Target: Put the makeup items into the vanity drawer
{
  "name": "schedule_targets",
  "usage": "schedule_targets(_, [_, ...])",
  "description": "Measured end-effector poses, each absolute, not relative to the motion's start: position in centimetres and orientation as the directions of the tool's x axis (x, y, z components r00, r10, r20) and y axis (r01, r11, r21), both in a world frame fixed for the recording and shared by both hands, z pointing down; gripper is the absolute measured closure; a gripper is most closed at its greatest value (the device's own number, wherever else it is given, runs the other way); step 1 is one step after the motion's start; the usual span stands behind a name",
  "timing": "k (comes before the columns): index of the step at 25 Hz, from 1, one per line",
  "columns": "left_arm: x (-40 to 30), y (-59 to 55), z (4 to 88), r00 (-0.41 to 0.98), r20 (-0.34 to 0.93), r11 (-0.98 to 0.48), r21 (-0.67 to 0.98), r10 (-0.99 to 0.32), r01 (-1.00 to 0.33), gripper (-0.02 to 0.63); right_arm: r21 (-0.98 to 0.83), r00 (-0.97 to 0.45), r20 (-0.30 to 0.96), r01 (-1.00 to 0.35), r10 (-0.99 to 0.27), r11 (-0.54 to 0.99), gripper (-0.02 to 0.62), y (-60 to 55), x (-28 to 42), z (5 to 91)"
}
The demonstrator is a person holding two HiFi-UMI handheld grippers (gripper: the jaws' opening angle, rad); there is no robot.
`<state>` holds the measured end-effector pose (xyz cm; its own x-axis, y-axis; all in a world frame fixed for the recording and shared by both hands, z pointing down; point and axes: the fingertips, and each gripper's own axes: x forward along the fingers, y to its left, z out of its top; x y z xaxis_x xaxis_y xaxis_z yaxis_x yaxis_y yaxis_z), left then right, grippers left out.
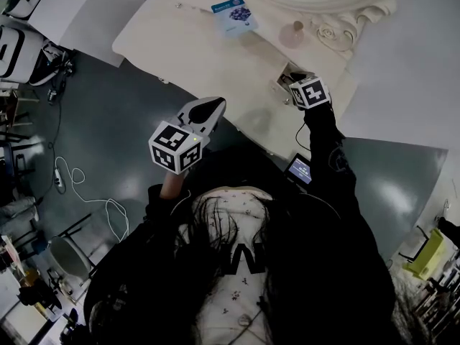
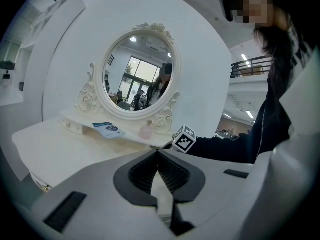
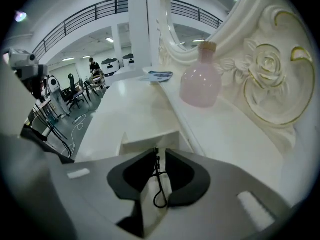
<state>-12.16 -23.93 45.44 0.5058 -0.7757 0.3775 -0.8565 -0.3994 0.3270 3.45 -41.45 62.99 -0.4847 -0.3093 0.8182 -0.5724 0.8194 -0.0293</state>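
The left gripper (image 1: 208, 110) is held off the front edge of the cream vanity table (image 1: 180, 42), above the grey floor (image 1: 108, 121). In the left gripper view its jaws are clenched tip to tip, with nothing between them (image 2: 158, 153).

The right gripper (image 1: 298, 83) reaches to the small drawer (image 1: 284, 74), which stands pulled out at the right end of the table under the mirror's (image 2: 140, 69) shelf. In the right gripper view its jaws stand a little apart (image 3: 160, 152), and a thin black loop of cord (image 3: 159, 194) hangs in the gap. I cannot tell what the cord belongs to. The drawer (image 3: 150, 136) sits just ahead of the tips, and its inside cannot be made out.

Two makeup items are out on the shelf. A flat blue-and-white packet (image 1: 233, 14) lies near the middle. It has a band of print at the top and a dark picture below, and the wording is too small to read. A round pink bottle (image 3: 200, 86) with a tan cap stands upright beside the carved rose (image 3: 267, 66) of the mirror frame, well apart from the packet. No label shows on it.

Each gripper's cube carries black-and-white square markers, with no words.
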Motion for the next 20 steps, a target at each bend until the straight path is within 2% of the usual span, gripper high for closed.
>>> schedule_targets(8, [-11.4,-23.6,45.4,0.542,0.364,-0.441,0.328,-0.757,-0.835,0.606,-0.083,-0.616,0.639,-0.652,-0.462,0.754,0.517,-40.2,4.2,55.5])
schedule_targets(20, [-10.1,-23.0,45.3,0.643,0.359,-0.545,0.343,-0.676,-0.765,0.606,-0.152,-0.651,0.454,-0.730,-0.609,0.667,0.518,-32.3,4.2,47.2])
